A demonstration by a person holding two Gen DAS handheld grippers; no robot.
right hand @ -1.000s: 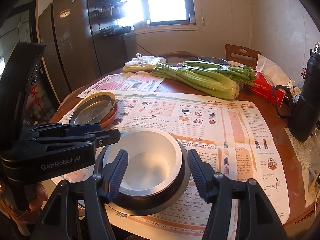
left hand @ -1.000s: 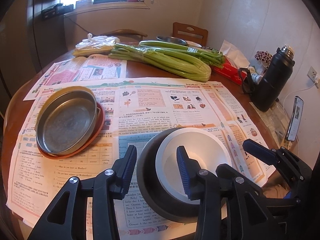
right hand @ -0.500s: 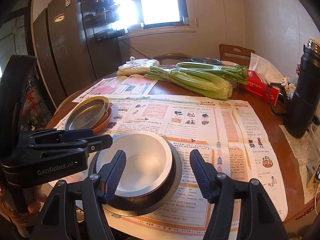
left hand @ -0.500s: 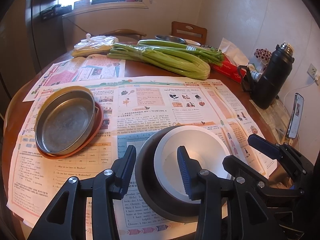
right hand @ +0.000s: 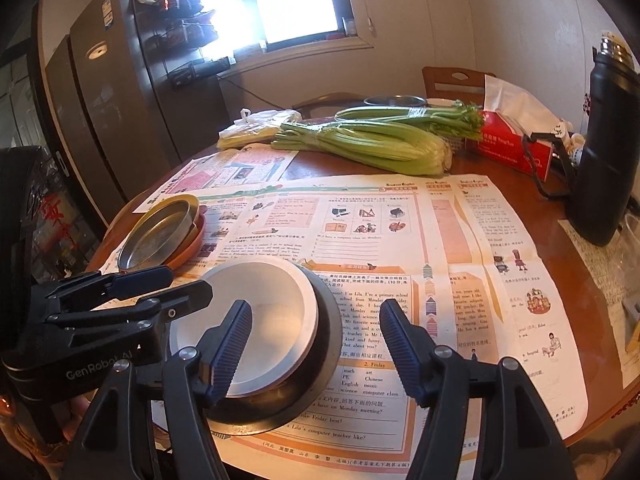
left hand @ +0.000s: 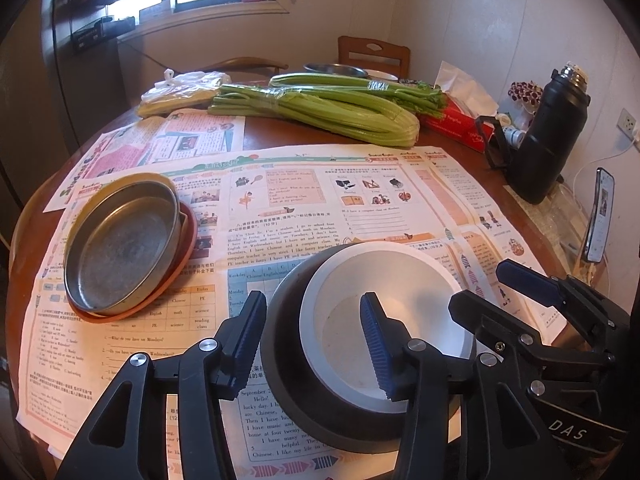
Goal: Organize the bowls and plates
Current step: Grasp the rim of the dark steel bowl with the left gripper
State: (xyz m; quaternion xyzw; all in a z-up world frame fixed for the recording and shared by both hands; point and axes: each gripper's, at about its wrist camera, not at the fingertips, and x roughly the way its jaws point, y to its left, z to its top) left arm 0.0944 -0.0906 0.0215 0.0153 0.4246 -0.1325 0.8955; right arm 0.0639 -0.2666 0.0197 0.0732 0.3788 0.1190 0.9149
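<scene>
Now | white bowl (left hand: 384, 312) nested in black bowl (left hand: 288, 344) | left tongs (left hand: 312, 340) opening astride rim | right tongs (right hand: 316, 352) spread

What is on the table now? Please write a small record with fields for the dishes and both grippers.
nested bowls: white bowl inside black bowl, on the newspaper
plate stack: metal plate on orange plate, left of the bowls
left gripper: jaws opening, straddling the bowls' rim
right gripper: open, one finger over the white bowl
background: celery, black flask
</scene>
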